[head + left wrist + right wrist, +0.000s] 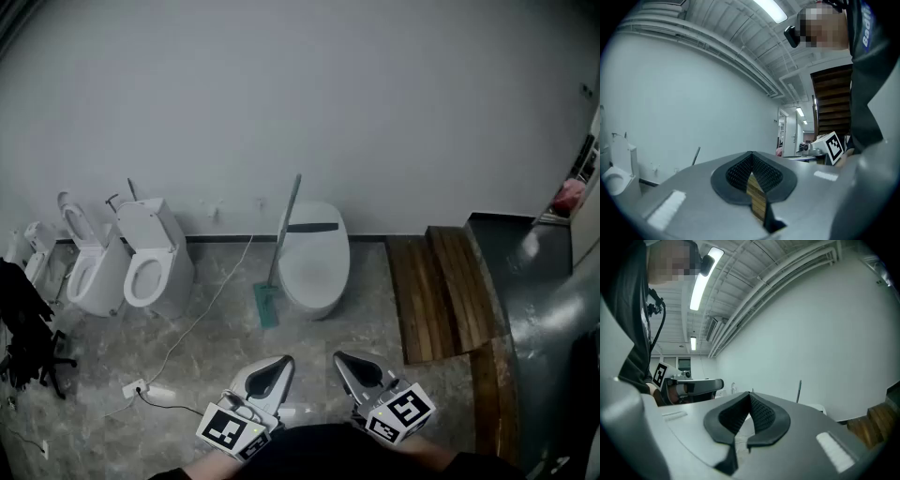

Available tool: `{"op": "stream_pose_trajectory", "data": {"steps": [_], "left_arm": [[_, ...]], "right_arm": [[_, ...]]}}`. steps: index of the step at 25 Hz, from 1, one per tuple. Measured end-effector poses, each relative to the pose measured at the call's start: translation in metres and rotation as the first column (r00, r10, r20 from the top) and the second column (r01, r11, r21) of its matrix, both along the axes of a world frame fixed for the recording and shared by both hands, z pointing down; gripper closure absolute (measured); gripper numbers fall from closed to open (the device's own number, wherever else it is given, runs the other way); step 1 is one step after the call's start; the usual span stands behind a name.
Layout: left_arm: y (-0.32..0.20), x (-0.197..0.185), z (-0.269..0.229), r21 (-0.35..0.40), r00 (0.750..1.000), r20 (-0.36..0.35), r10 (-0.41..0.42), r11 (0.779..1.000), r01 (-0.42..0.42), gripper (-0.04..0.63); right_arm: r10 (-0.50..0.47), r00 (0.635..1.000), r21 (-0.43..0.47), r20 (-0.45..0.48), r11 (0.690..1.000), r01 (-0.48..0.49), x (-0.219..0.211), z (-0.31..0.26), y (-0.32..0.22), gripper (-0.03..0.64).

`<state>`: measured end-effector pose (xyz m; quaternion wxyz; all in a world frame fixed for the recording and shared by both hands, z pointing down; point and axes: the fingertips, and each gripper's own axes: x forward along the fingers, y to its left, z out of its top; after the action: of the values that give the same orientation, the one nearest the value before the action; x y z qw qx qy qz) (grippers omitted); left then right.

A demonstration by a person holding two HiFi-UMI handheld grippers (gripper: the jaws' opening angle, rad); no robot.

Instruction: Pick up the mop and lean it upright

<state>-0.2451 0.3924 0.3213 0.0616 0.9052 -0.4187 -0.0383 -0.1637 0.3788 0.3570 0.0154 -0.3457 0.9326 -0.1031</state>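
The mop stands well ahead of both sets of jaws. Its teal head is on the floor and its handle tilts against the closed white toilet, so it looks propped already.

The left gripper and right gripper sit low and level, side by side, jaws pressed together with nothing between them.

As I judge it, the main risk is the glossy stone floor: the mop head could slide out and the handle skate off the curved lid. A smaller one is an off-centre pinch letting the thin handle swing.

Beyond the jaws is a plain white wall. Wooden steps lie ahead-right and open toilets ahead-left. A white cable trails nearer, where it could snag.
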Motion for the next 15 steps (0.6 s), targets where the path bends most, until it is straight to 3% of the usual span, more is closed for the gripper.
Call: {"op": "stream_pose_trajectory", "data": {"steps": [5,9,15], "left_arm": [[-0.002,-0.001,0.000,-0.003,1.000,0.003,-0.002,1.000,0.002,0.580],[-0.003,0.003,-0.010,0.043,0.999,-0.039,0.008,0.999,-0.006,0.580],[-0.002,0.004,0.004,-0.012,1.000,0.005,0.001,1.000,-0.001,0.580]], "right_arm": [[-0.002,1.000,0.001,-0.005,1.000,0.002,-0.001,0.000,-0.002,0.614],[-0.004,1.000,-0.001,-0.013,1.000,0.004,0.000,0.002,-0.002,0.614],[0.005,1.000,-0.004,0.031,1.000,-0.004,0.006,0.000,-0.004,0.612]]}}
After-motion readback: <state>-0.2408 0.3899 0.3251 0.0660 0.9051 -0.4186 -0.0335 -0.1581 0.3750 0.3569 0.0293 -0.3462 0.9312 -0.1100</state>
